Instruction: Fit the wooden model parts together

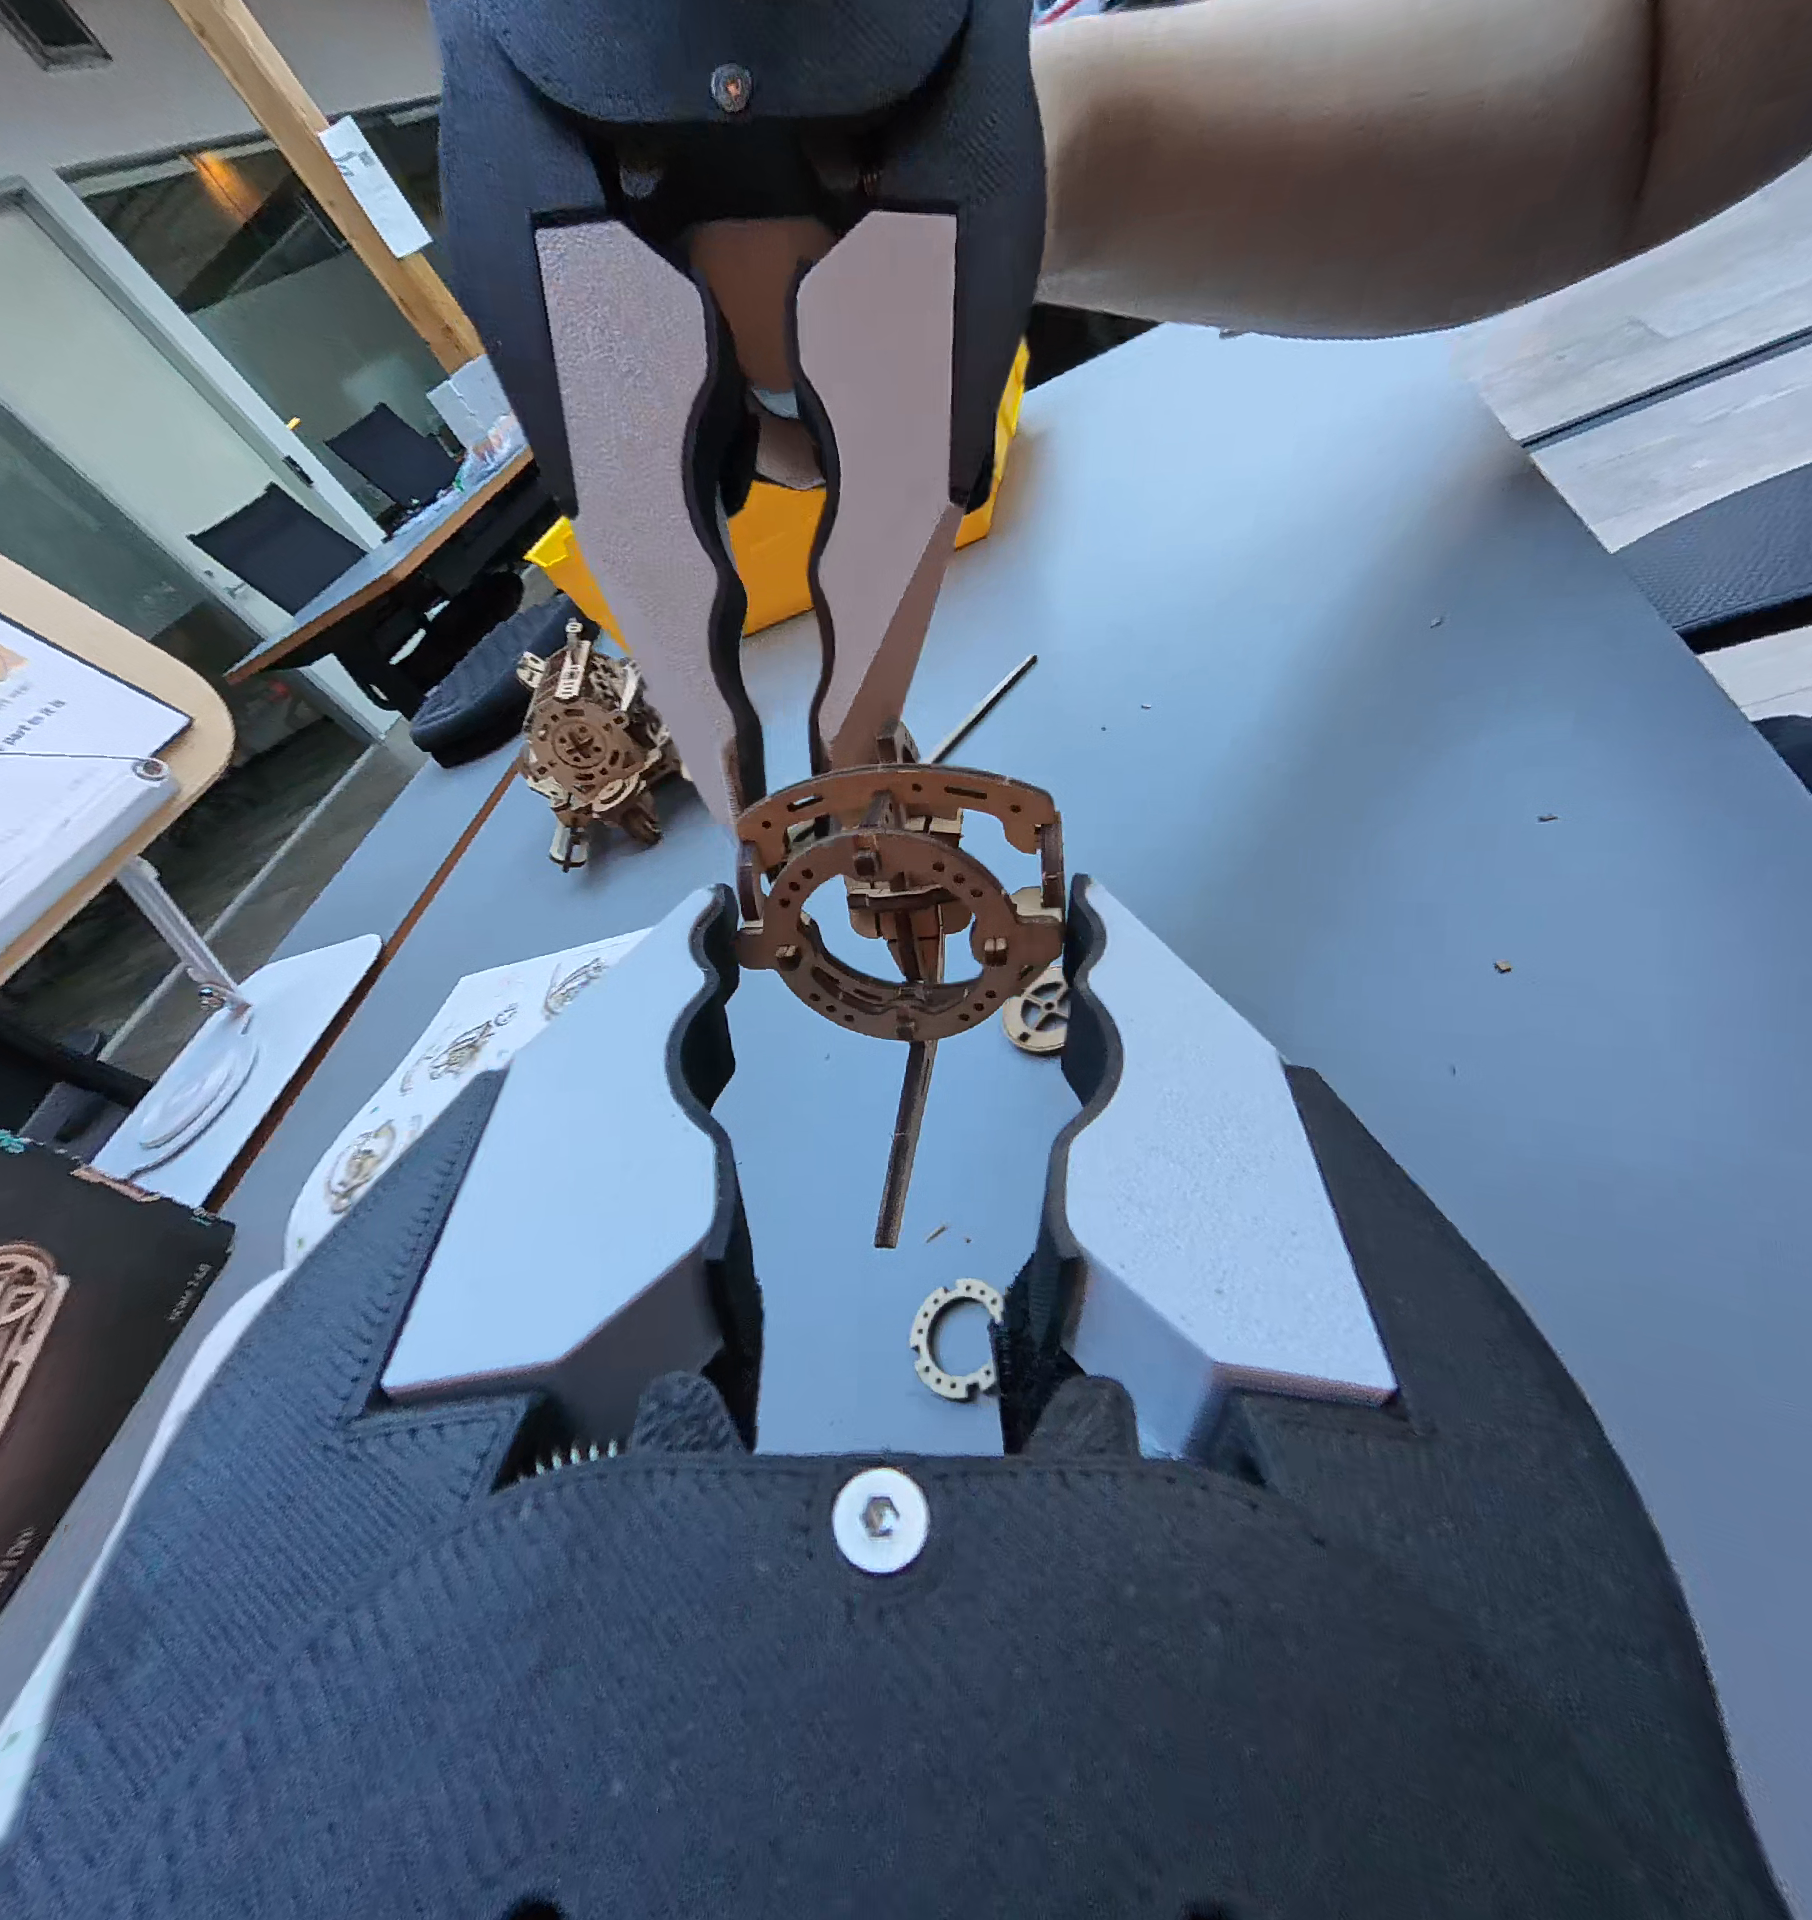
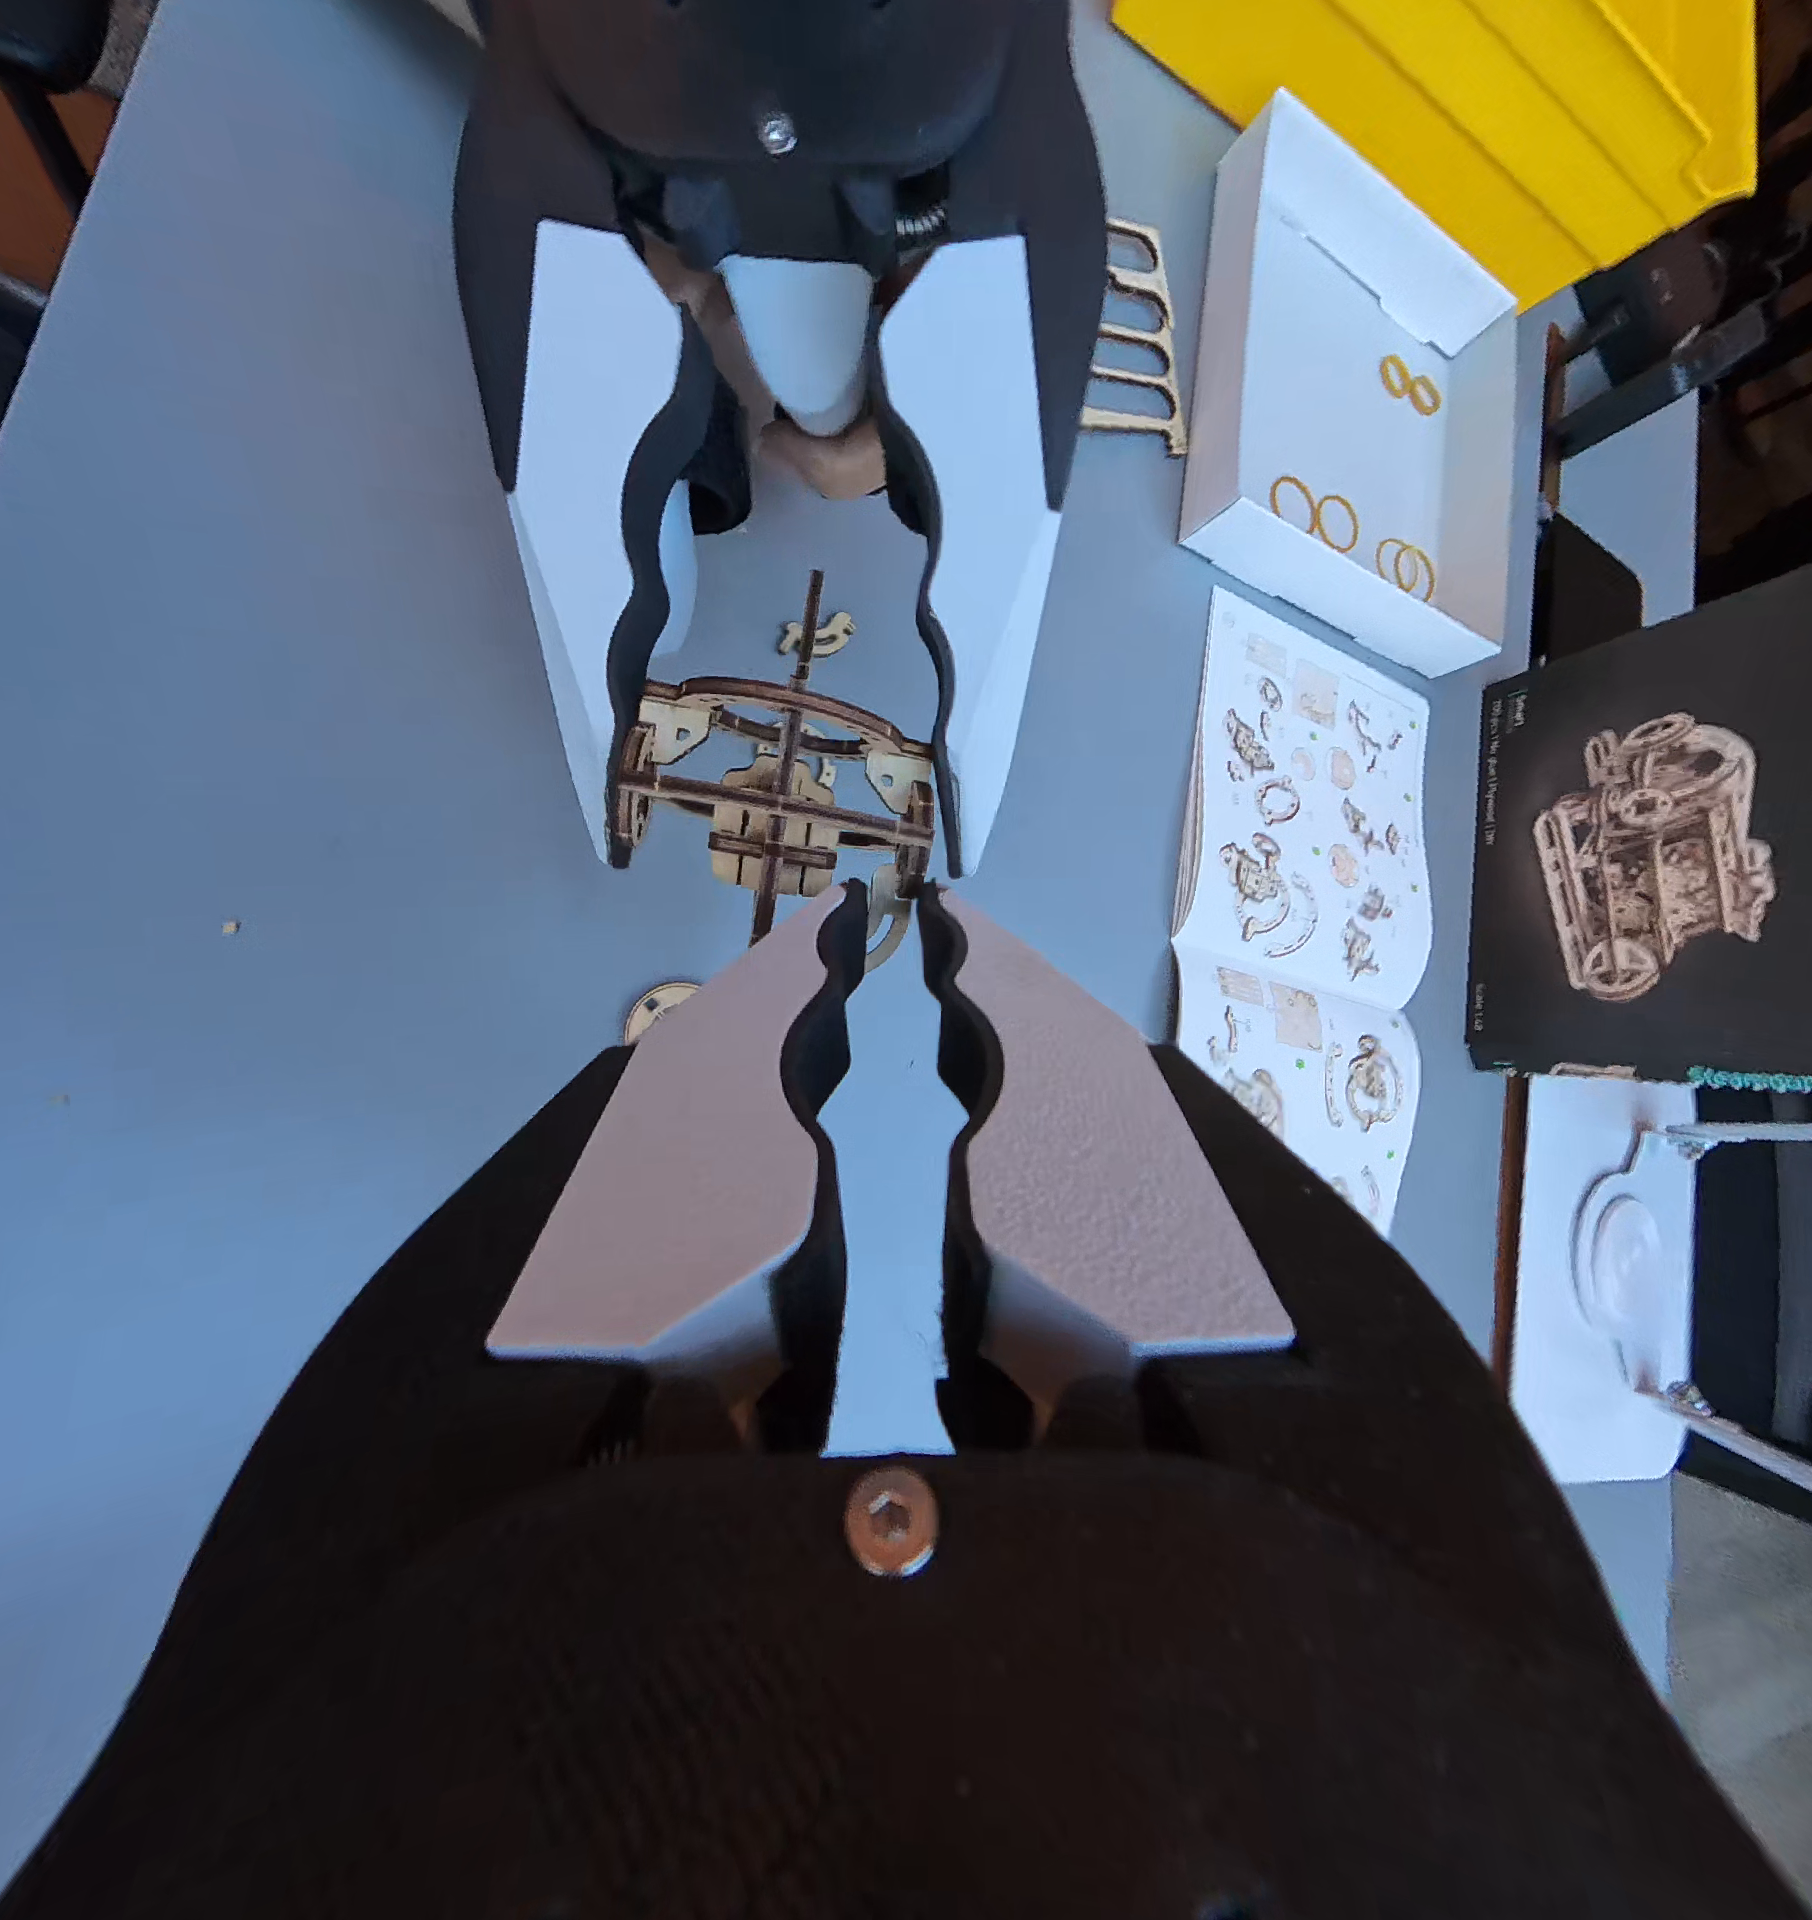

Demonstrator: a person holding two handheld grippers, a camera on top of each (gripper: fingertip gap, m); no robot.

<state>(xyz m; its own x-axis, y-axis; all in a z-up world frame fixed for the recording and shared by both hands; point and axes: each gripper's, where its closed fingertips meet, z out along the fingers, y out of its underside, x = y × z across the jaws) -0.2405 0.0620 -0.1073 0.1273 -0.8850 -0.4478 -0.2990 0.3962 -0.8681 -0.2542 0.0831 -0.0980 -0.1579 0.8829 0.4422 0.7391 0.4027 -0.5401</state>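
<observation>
Between the spread fingers of the left hand-held gripper (image 1: 897,935), which holds the wooden ring assembly (image 1: 897,935), the right hand-held gripper (image 2: 889,894), nearly closed, pinches a small part; keep the assembly steady and press squarely.

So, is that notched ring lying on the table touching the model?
Apart. The left wrist view shows bare table between the ring and the lowest tip of the model.

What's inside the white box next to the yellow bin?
Inside the white box lie yellow rubber rings: one linked pair near the far end and two more by the near wall. The rest of its floor looks bare; nothing seems hidden.
</observation>
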